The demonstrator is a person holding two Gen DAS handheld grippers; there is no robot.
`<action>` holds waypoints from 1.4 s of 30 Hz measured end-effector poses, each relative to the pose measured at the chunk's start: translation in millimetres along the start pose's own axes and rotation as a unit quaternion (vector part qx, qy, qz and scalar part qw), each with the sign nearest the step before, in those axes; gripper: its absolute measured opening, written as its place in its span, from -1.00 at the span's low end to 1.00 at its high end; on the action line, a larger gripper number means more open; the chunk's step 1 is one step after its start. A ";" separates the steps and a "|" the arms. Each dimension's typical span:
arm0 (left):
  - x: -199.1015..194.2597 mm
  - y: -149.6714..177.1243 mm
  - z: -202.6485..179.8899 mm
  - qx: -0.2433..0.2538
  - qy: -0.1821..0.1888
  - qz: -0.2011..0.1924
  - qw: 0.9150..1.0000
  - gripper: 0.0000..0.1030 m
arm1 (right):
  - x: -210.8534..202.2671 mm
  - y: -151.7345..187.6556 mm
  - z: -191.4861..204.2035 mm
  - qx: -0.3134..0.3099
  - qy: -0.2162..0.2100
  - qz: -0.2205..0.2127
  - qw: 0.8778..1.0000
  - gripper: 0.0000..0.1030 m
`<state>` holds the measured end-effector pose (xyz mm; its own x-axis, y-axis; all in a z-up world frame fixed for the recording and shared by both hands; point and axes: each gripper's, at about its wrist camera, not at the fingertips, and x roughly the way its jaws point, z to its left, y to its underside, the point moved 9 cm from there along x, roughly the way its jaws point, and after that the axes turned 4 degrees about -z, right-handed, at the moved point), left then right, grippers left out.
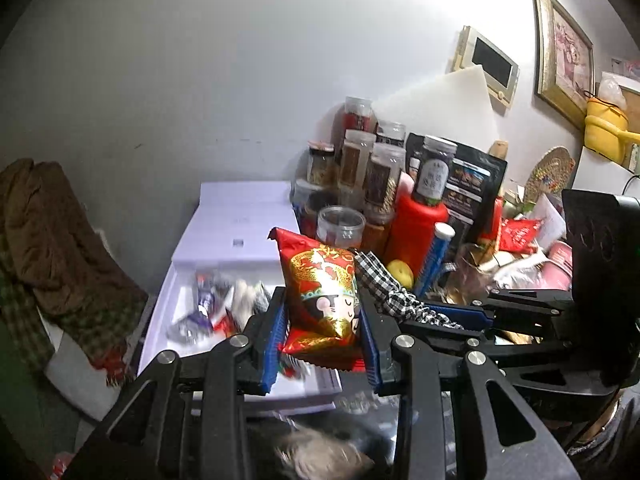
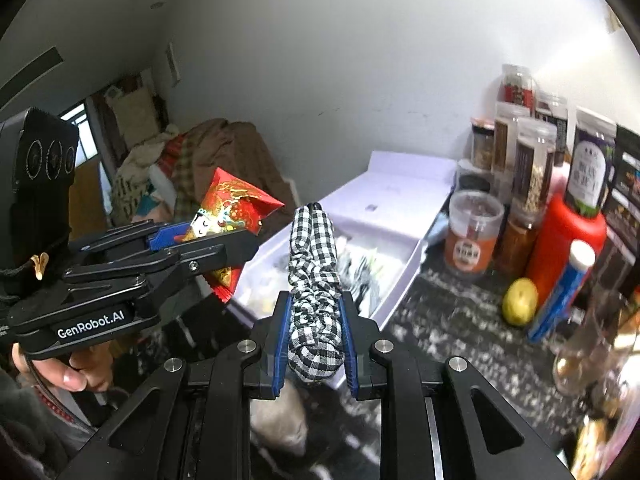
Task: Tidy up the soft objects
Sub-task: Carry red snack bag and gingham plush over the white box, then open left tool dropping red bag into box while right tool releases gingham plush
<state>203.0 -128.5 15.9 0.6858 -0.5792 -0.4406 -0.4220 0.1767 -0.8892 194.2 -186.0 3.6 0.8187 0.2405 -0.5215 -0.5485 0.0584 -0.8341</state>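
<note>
A white open box lies on the dark speckled counter, with blurred small wrapped things inside, perhaps candies. Above it, the left gripper is clamped on a red and gold snack packet. Beside it, the right gripper squeezes a black-white checkered scrunchie.

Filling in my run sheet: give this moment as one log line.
left tool: shut on red snack packet | right tool: shut on checked scrunchie | both held above white box
</note>
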 end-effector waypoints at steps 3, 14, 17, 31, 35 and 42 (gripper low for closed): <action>14.5 -13.3 8.5 0.007 -0.004 -0.006 1.000 -0.36 | 8.9 -11.5 -6.1 -0.004 0.004 -0.007 1.000 -0.56; 68.7 -38.2 48.2 0.014 -0.041 -0.007 0.999 -0.36 | 53.0 -44.1 -28.1 -0.010 0.012 -0.021 1.000 -0.56; 84.3 -35.5 61.0 0.010 -0.051 0.002 0.999 -0.36 | 66.6 -46.5 -34.8 -0.005 0.015 -0.017 1.000 -0.56; 148.3 1.5 104.0 0.011 -0.087 0.082 0.993 -0.36 | 137.2 -35.1 -48.8 -0.015 0.044 0.032 0.998 -0.56; 159.4 10.8 111.3 0.007 -0.089 0.097 0.991 -0.36 | 150.7 -30.2 -48.4 -0.013 0.047 0.039 0.998 -0.56; 173.5 25.6 118.5 0.009 -0.095 0.122 0.988 -0.36 | 167.0 -28.3 -49.5 -0.003 0.039 0.046 0.998 -0.56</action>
<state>381.5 -130.1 -98.0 0.6650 -0.3584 -0.6552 -0.5783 0.3081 -0.7554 354.9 -195.4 -68.7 0.7752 0.1692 -0.6087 -0.6219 0.0343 -0.7824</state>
